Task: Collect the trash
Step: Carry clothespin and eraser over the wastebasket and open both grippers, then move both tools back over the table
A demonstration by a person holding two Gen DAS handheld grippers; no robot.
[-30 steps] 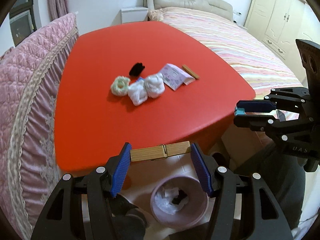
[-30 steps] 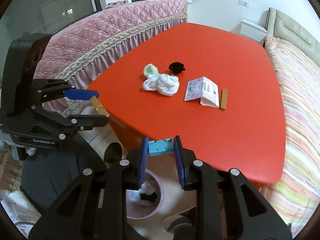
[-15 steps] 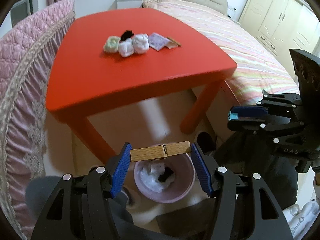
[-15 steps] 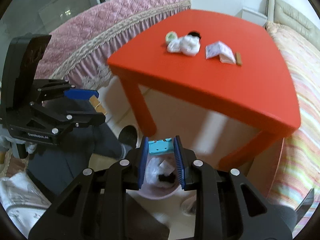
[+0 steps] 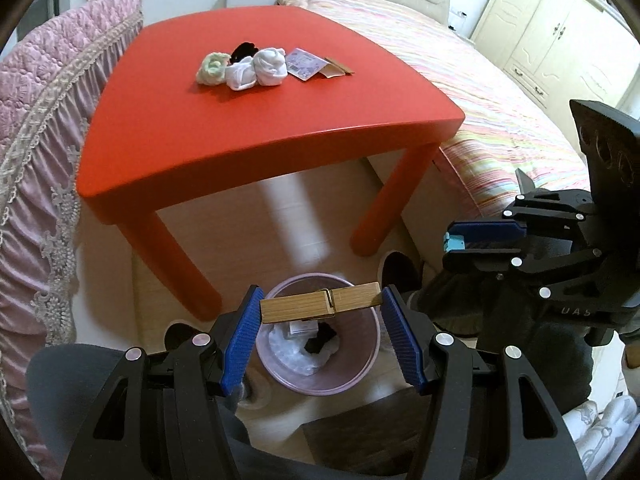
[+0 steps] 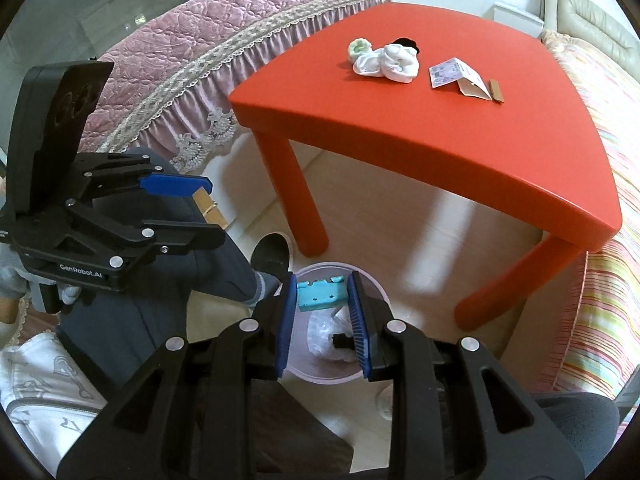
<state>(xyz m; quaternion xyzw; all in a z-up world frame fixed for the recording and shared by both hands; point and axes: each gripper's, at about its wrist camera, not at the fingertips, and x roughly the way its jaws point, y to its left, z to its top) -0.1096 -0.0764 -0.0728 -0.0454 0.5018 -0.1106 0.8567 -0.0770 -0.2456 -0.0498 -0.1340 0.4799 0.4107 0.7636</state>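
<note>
My left gripper (image 5: 320, 306) is shut on a wooden clothespin (image 5: 320, 303), held crosswise above a pink trash bin (image 5: 320, 376) on the floor. My right gripper (image 6: 322, 298) is shut on a small teal plastic piece (image 6: 320, 295), also above the bin (image 6: 320, 376). The bin holds white plastic and a black item. The red table (image 5: 280, 128) carries white socks (image 5: 256, 68), a green scrunchie (image 5: 210, 67), a black item (image 5: 242, 50), a paper packet (image 5: 306, 64) and a wooden strip (image 5: 340, 66).
A pink quilted sofa (image 5: 36, 120) stands left of the table and a striped bed (image 5: 500, 100) to its right. The red table's legs (image 5: 176, 256) stand close behind the bin. The person's legs and feet flank the bin.
Both grippers have dropped from table height and pulled back, still holding their items. They now hang over the bin on the floor, with the table farther ahead.
</note>
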